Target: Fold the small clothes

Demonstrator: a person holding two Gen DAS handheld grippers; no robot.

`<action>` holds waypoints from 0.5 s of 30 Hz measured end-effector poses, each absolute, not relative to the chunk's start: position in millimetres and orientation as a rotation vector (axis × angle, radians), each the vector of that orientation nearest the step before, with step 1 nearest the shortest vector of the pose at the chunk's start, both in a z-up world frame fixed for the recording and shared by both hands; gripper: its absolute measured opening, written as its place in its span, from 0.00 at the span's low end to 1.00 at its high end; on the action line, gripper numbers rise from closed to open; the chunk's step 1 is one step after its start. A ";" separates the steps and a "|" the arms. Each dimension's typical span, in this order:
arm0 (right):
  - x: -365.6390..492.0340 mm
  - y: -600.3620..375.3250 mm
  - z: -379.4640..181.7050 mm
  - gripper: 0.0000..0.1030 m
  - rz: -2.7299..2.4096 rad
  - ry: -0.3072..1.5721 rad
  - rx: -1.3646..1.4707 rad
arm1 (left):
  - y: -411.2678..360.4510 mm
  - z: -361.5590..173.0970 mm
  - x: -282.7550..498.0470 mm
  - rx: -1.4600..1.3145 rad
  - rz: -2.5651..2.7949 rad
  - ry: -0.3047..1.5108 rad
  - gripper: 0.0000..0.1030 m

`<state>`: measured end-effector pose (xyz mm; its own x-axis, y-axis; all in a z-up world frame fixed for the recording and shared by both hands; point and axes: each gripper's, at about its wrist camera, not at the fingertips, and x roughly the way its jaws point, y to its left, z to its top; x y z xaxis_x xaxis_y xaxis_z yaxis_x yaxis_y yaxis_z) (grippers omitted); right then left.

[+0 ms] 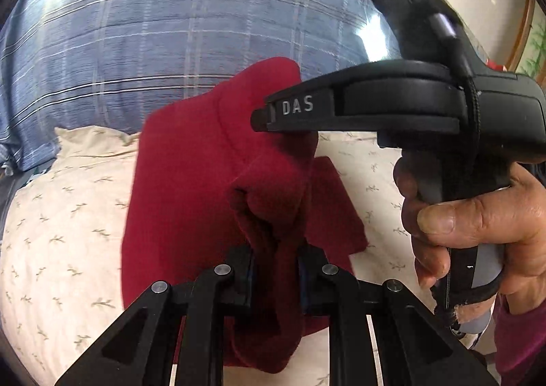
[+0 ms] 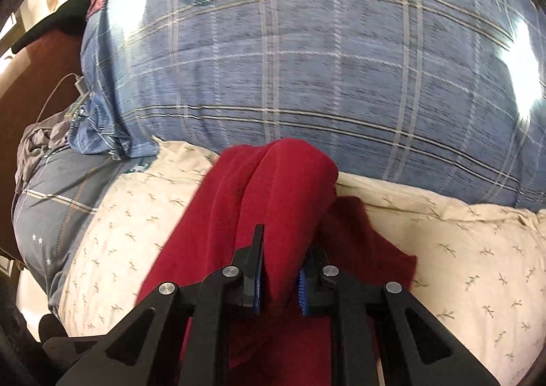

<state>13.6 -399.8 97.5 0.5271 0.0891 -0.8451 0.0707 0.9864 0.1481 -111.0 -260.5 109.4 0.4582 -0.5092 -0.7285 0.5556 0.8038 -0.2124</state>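
Left wrist view, left to right. Cream bedsheet (image 1: 61, 215) with a small sprig print, lower left and centre. Blue plaid duvet (image 1: 170, 44) with a round crest, across the upper frame. Red garment (image 1: 191, 181), centre of frame, lifted and hanging in folds above the sheet. Left tongs (image 1: 274, 278), bottom centre: nearly closed, pads pressed on a bunched fold of the red cloth. Right tongs (image 1: 261, 119), entering from the right at mid-height, black, marked "DAS", tip buried in the garment's upper edge. Hand (image 1: 477, 232), right edge, wrapped around that tool's handle.

Right wrist view, left to right. Dark wooden furniture (image 2: 34, 96) with a white cable (image 2: 58, 89), far left. Same bedsheet (image 2: 119, 232) across the lower frame; duvet (image 2: 307, 61) filling the upper frame. Red garment (image 2: 273, 188), centre, rising from the sheet in a ridge. Right tongs (image 2: 279, 283), bottom centre: almost shut, blue-edged pads clamping a fold of the red cloth.
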 end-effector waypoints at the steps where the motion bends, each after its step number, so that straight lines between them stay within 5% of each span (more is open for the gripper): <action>1: 12.0 -404.3 95.2 0.14 0.006 1.021 0.174 | -266.6 108.0 -114.0 0.066 -0.658 0.880 0.16; 12: 7.2 -443.5 44.1 0.15 -0.030 1.086 0.269 | -302.8 78.3 -112.8 0.075 -0.640 0.942 0.16; 15: 4.3 -449.9 42.5 0.29 -0.035 1.085 0.323 | -299.3 82.3 -114.8 0.063 -0.697 0.967 0.31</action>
<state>4.3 -449.9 42.5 0.4709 0.1297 -0.8726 0.1853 0.9525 0.2415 -114.8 -299.3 82.3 0.3705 -0.5156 -0.7726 0.5700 0.7830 -0.2492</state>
